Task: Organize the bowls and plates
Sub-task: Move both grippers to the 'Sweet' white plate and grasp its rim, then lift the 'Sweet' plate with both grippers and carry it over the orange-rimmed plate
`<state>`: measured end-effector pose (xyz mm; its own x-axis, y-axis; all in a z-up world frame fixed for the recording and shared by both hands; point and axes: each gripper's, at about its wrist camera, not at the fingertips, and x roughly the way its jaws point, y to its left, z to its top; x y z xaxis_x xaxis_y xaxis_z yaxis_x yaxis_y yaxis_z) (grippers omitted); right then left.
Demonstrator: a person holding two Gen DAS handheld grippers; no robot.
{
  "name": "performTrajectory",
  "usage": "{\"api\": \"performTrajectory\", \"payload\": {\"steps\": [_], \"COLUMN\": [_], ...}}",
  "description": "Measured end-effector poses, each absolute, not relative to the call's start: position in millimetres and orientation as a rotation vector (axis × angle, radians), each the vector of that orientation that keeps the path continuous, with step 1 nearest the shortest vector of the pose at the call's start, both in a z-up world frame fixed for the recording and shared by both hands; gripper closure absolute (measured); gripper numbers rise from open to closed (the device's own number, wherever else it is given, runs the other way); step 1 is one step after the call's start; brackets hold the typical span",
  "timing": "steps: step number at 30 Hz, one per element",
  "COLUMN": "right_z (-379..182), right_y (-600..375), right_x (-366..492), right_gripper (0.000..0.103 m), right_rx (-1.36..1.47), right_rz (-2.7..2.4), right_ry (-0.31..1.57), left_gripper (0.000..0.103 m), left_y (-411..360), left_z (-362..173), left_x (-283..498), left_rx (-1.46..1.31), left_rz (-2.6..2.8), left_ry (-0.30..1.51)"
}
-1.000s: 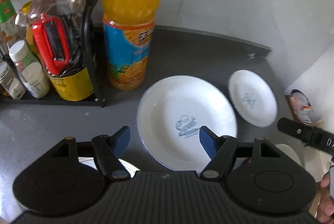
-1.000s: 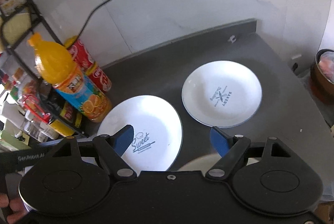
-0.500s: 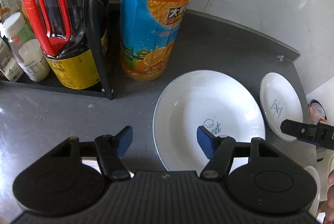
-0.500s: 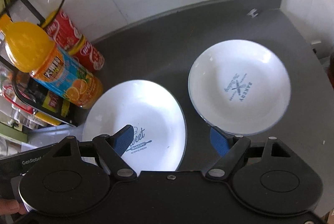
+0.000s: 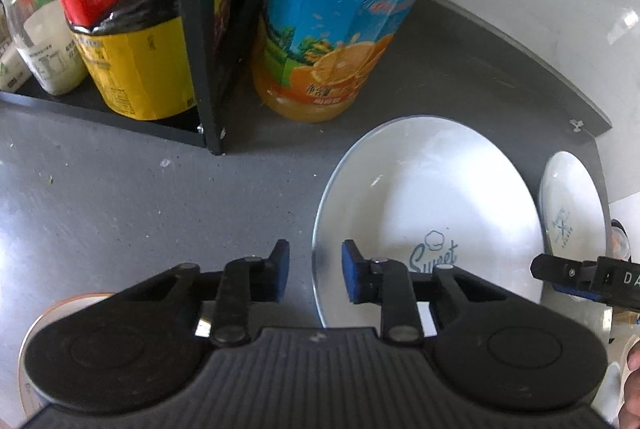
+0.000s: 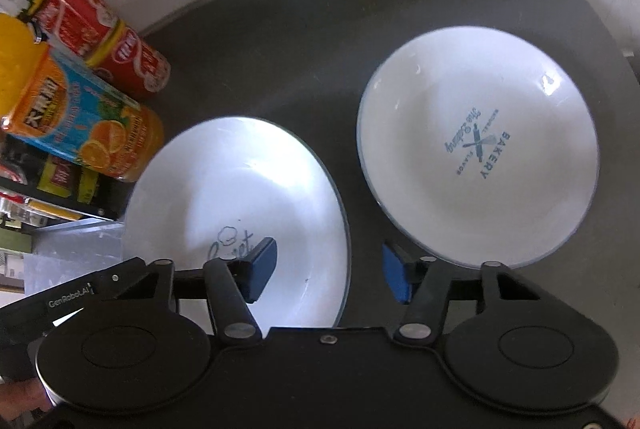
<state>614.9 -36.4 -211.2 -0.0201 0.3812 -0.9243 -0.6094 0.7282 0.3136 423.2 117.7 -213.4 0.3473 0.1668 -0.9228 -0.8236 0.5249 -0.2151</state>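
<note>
- White "Sweet" plate (image 5: pixel 432 197) lies on the grey counter (image 5: pixel 120 197); its left rim sits between the parted pads of the left gripper (image 5: pixel 314 269).
- Right gripper (image 6: pixel 328 267) is spread wide; the "Bakery" plate (image 6: pixel 480 145) is just ahead of its right finger.

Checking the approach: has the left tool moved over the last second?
Yes. The left tool has come forward and down toward the counter: the juice bottle and the "Sweet" plate loom larger, and its fingers have narrowed around the plate's left rim.

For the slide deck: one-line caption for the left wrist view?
Left tool, open, straddles the near-left rim of the Sweet plate beside an orange juice bottle.
</note>
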Motion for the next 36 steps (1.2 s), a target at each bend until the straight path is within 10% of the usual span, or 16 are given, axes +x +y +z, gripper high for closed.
{"api": "performTrajectory", "payload": {"steps": [6, 36], "right_z": [-225.0, -213.3], "right_y": [-28.8, -41.7], "right_x": [619.9, 609.5], "right_gripper": [0.069, 0.092], "right_rx": [-0.198, -0.085], "right_rz": [0.780, 0.853], "right_ry": [1.440, 1.356], "left_gripper": [0.085, 0.092], "left_y": [122.0, 114.4], "left_z": [-221.9, -181.7], "left_x": [427.9, 401.2], "left_rx": [-0.782, -0.737], "left_rz": [0.730, 0.712], "left_ry": [1.000, 0.914]}}
